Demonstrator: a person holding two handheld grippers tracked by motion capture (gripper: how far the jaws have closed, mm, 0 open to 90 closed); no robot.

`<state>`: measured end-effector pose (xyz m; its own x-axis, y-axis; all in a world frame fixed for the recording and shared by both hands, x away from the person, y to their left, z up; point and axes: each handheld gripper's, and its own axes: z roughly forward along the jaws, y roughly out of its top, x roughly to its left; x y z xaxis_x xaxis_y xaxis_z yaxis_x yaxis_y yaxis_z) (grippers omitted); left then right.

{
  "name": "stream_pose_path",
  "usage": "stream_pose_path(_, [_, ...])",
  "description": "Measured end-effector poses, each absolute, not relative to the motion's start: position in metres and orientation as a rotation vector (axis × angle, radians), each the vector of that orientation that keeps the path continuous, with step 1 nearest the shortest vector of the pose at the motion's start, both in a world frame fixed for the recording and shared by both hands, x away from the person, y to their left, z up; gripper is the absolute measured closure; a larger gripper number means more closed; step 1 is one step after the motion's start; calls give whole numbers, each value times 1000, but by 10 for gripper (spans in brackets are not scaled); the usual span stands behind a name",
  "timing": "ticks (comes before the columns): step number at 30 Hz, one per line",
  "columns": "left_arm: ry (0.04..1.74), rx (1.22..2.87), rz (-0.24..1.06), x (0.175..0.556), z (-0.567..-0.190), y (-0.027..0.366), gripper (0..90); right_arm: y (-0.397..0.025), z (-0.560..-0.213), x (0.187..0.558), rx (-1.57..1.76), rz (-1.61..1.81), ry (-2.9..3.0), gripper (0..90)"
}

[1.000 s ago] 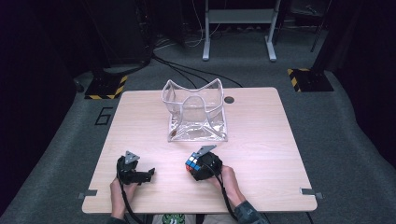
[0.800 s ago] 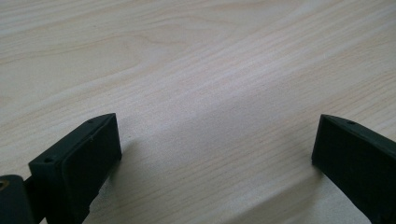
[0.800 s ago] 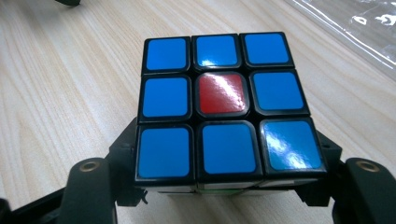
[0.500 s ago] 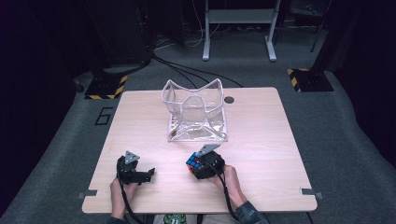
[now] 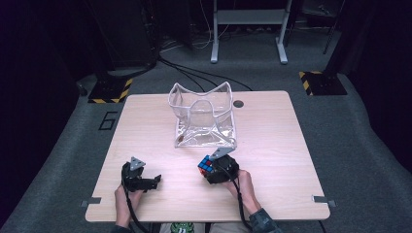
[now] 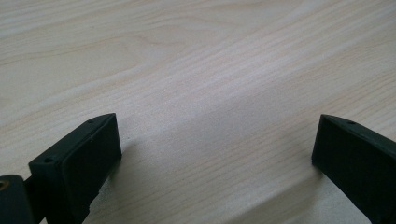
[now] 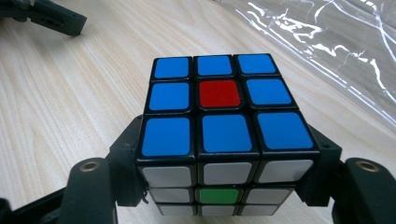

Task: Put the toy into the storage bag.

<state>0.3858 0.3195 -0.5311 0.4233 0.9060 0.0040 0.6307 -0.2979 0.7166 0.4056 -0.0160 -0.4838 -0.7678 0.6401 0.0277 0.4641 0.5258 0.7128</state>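
Observation:
A puzzle cube (image 7: 226,123) with a mostly blue top face and a red centre sits between the jaws of my right gripper (image 5: 214,171), which is shut on it just above the table. From above, the cube (image 5: 206,165) hangs near the front of the clear plastic bag (image 5: 204,119). That bag stands open-topped at the table's middle; its shiny wall (image 7: 336,42) lies just beyond the cube. My left gripper (image 5: 145,183) rests low at the table's front left, jaws wide apart over bare wood (image 6: 210,93), holding nothing.
The light wooden table (image 5: 291,160) has a round cable hole (image 5: 238,103) behind the bag. Dark floor with cables, a grey stand base (image 5: 248,19) and yellow-black striped feet (image 5: 318,80) surround the table.
The right gripper with the cube has edged slightly forward toward the bag. The left gripper stays where it was.

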Motion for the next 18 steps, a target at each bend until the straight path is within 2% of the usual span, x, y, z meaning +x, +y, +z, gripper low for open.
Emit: stream_pose_path(18, [1290, 2043, 544, 386, -531, 320, 12, -35, -463, 411, 951, 1076, 2477, 327])
